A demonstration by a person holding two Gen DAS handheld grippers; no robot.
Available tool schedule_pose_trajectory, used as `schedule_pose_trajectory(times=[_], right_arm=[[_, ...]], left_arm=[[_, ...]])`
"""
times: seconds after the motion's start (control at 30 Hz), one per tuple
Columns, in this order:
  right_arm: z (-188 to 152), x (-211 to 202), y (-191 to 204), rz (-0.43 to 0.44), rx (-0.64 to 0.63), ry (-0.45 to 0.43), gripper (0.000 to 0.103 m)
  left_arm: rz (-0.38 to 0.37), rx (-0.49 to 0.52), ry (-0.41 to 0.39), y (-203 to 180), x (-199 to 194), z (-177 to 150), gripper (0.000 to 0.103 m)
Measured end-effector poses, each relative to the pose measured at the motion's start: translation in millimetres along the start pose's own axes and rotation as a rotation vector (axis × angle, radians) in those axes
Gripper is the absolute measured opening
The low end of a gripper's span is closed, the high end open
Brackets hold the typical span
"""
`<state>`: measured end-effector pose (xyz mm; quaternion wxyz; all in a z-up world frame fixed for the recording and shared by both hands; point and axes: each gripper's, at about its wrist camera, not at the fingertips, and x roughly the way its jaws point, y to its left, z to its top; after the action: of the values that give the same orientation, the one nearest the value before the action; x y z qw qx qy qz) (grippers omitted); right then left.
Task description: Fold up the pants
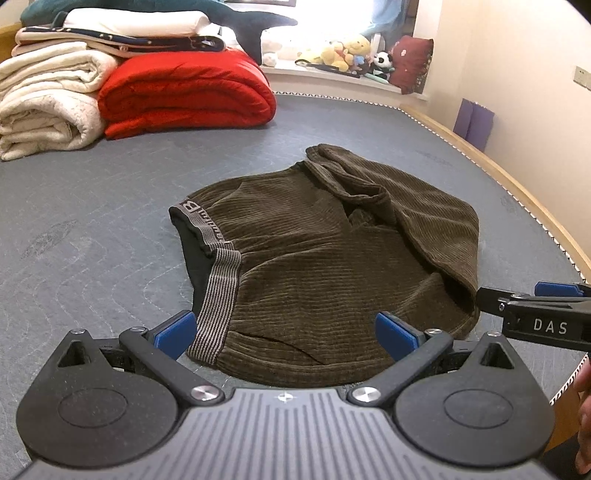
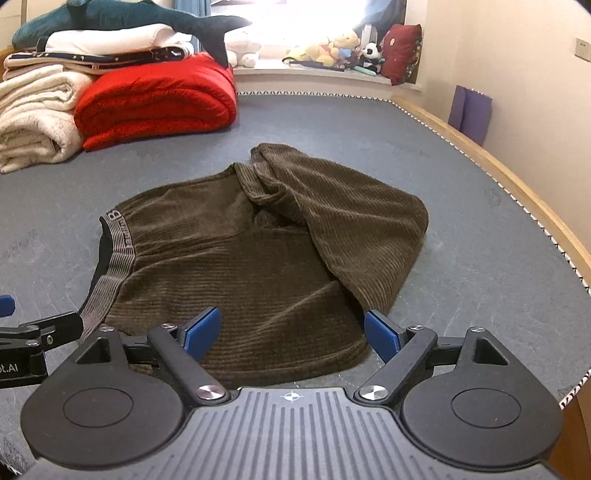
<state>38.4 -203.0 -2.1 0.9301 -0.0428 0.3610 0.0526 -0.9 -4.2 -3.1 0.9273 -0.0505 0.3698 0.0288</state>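
The bed (image 1: 110,206), covered in grey quilted fabric, carried everything. The brown corduroy pants (image 1: 325,258) lay near its middle, folded into a rough bundle, with one leg doubled back over the top on the side towards the wall. Their striped grey waistband (image 1: 218,288) ran along the opposite edge, showing a black lining. Beyond the pants, at the far corner of the bed, sat a folded red quilt (image 1: 184,92) beside a stack of cream blankets (image 1: 48,99), with a plush shark (image 2: 122,14) on top. Further beyond the pants, a window ledge held plush toys (image 1: 347,53) and a dark red cushion (image 1: 412,64).

The left gripper (image 1: 286,332) hovered over the near edge of the pants by the waistband, its jaws spread wide with nothing pinched between them. The right gripper (image 2: 291,334) hovered over the near edge at the folded-leg side, its jaws likewise wide apart and gripping nothing.
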Motion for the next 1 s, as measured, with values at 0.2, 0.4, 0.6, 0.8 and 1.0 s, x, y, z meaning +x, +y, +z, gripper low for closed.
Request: schedule_pose_trajectory(times=[0.2, 0.4, 0.6, 0.8, 1.0], right_arm=[[0.3, 1.1, 1.1, -0.005, -0.014, 0.011, 0.086], [1.2, 1.7, 0.6, -0.008, -0.011, 0.018, 0.086], [2.0, 3.6, 0.9, -0.009, -0.012, 0.027, 0.086], [2.1, 5.9, 0.9, -0.009, -0.010, 0.034, 0.086], [2.5, 7.8, -0.1, -0.009, -0.009, 0.037, 0.086]], left_arm=[[-0.005, -0.002, 0.006, -0.7, 1.4, -0.3, 0.103], [-0.011, -0.003, 0.009, -1.9, 2.7, 0.2, 0.103], [-0.011, 0.002, 0.016, -3.0, 5.8, -0.2, 0.103], [-0.009, -0.002, 0.019, -2.6, 7.6, -0.8, 0.103], [-0.009, -0.005, 0.021, -2.5, 7.9, -0.8, 0.103]])
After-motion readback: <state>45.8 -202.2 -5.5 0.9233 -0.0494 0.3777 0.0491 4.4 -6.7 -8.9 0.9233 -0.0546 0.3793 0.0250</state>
